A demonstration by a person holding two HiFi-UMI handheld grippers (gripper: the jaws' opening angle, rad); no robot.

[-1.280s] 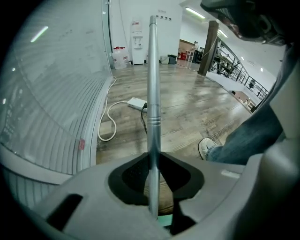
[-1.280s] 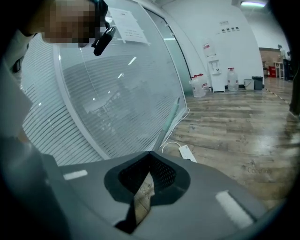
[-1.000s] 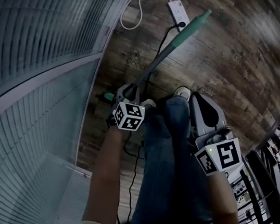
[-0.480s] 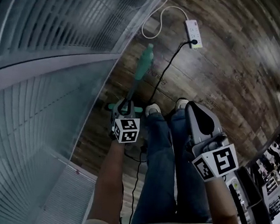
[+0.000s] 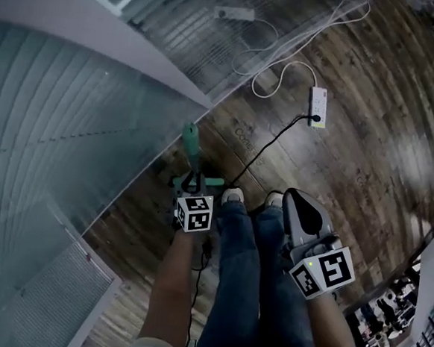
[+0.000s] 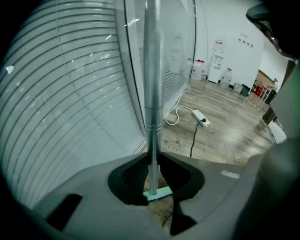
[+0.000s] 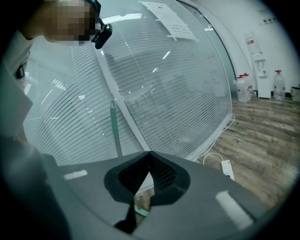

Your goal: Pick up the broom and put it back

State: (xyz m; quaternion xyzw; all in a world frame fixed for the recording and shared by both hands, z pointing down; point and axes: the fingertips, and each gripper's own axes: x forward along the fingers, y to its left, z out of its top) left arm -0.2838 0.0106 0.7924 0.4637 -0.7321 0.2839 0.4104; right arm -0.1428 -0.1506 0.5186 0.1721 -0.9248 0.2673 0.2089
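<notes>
My left gripper (image 5: 194,184) pinches the broom (image 5: 192,141) upright between its fingers, head below them. My right gripper (image 5: 304,213) has its fingers pressed together, empty. Pickup looks done; standing it by the glass wall (image 5: 92,144) remains.

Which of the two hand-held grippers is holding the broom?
The left hand-held gripper: its jaws are closed on the metal handle of the broom, beside the glass wall. The right hand-held gripper has its jaws together, with nothing between them.

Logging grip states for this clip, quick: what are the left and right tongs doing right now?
Left tongs: closed on the broom handle.
Right tongs: closed, holding nothing.
</notes>
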